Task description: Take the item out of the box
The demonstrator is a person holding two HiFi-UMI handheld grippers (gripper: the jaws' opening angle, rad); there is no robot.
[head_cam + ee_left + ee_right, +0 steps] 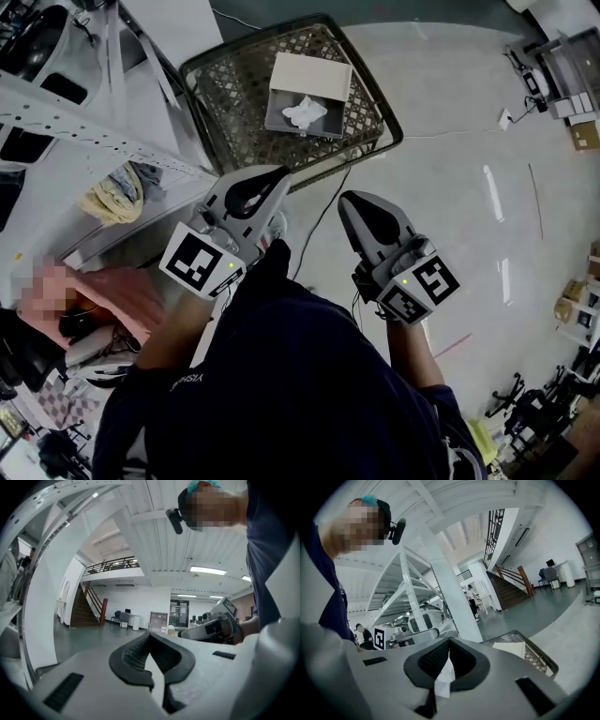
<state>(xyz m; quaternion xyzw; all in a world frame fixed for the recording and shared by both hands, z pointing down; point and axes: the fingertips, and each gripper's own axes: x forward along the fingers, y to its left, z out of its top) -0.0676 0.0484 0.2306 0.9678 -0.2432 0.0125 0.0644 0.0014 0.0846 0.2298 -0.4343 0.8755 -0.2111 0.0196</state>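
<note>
An open cardboard box [317, 74] sits in a dark wire basket [207, 80] on the floor, far ahead of me. A crumpled white item [305, 113] lies inside the box. My left gripper [273, 175] and right gripper [351, 201] are held close to my body, well short of the basket, both shut with nothing in them. In the left gripper view the left gripper [150, 635] points out into a hall. From the right gripper [449, 642], the basket [540, 662] and the box [510, 648] show low at the right.
A white shelving rack [84, 127] stands at the left with a yellow cloth [113, 195] under it. A cable [323, 217] runs over the grey floor from the basket toward me. Boxes and gear [562, 66] lie along the right side.
</note>
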